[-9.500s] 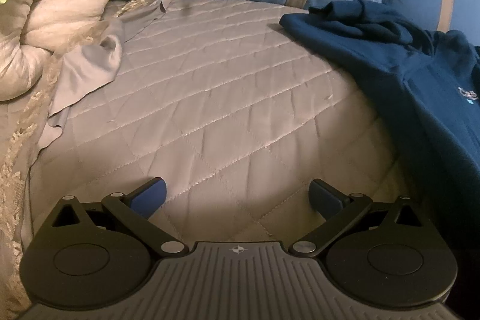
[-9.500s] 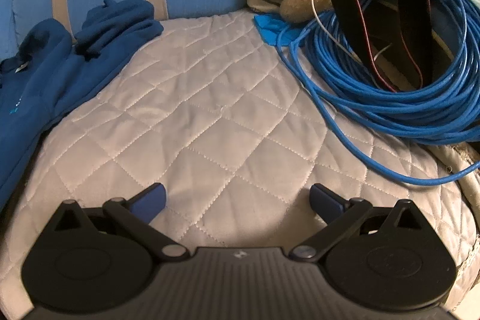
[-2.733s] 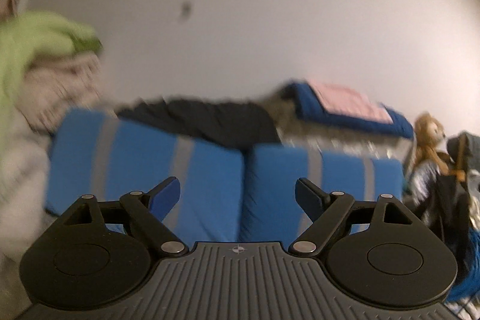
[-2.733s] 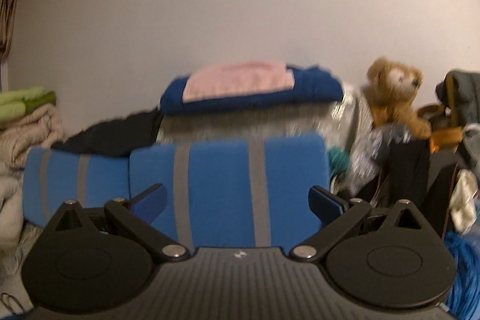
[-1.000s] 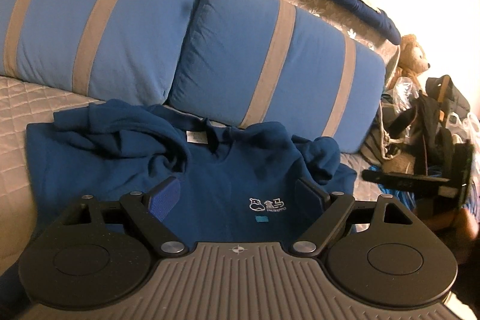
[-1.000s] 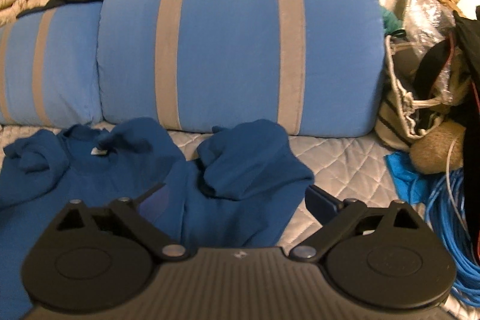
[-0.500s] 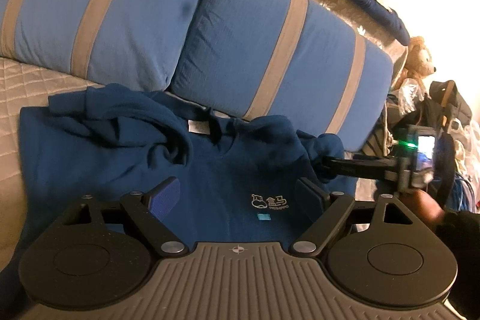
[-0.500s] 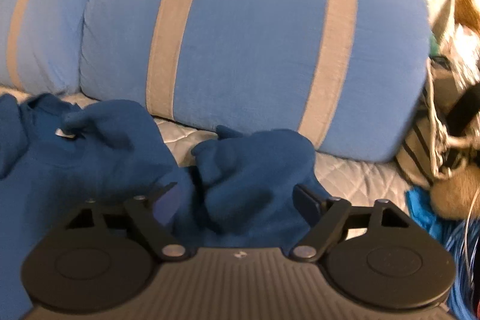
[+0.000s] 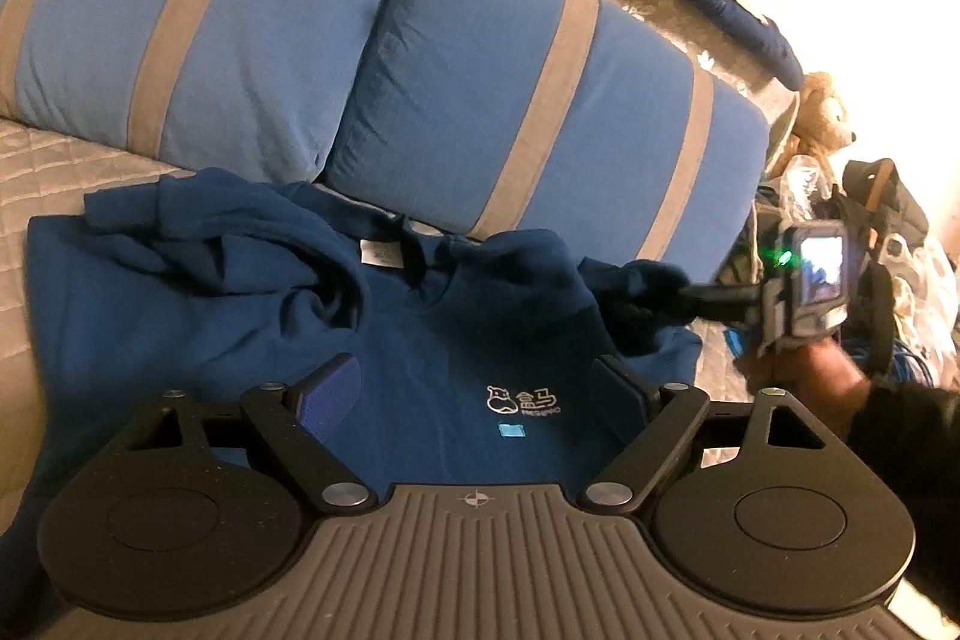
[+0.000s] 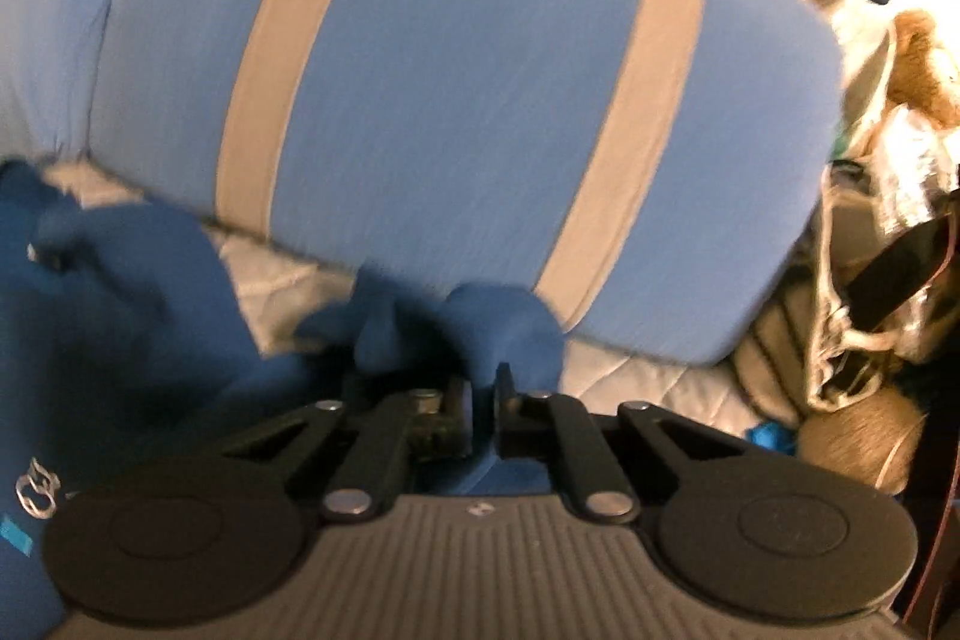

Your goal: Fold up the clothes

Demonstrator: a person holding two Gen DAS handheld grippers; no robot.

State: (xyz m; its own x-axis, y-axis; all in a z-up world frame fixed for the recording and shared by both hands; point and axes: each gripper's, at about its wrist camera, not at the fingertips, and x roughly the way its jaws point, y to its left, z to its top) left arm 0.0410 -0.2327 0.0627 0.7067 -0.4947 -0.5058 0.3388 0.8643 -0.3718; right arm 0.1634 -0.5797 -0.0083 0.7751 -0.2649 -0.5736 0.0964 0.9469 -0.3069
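Navy sweatshirt (image 9: 252,316) spread on the quilted bed (image 9: 42,160), below striped cushions (image 9: 540,100).
Its bunched sleeve (image 10: 480,328) is pinched by the right tool (image 10: 480,394), just closed; the left tool (image 9: 474,388) is held spread above its chest.

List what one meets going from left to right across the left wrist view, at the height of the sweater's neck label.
quilt → sweater → neck label → right tool → bags

A navy sweatshirt (image 9: 360,340) lies crumpled, front up, on the quilted bed (image 9: 36,166) against striped blue cushions (image 9: 528,100), small white logo showing.
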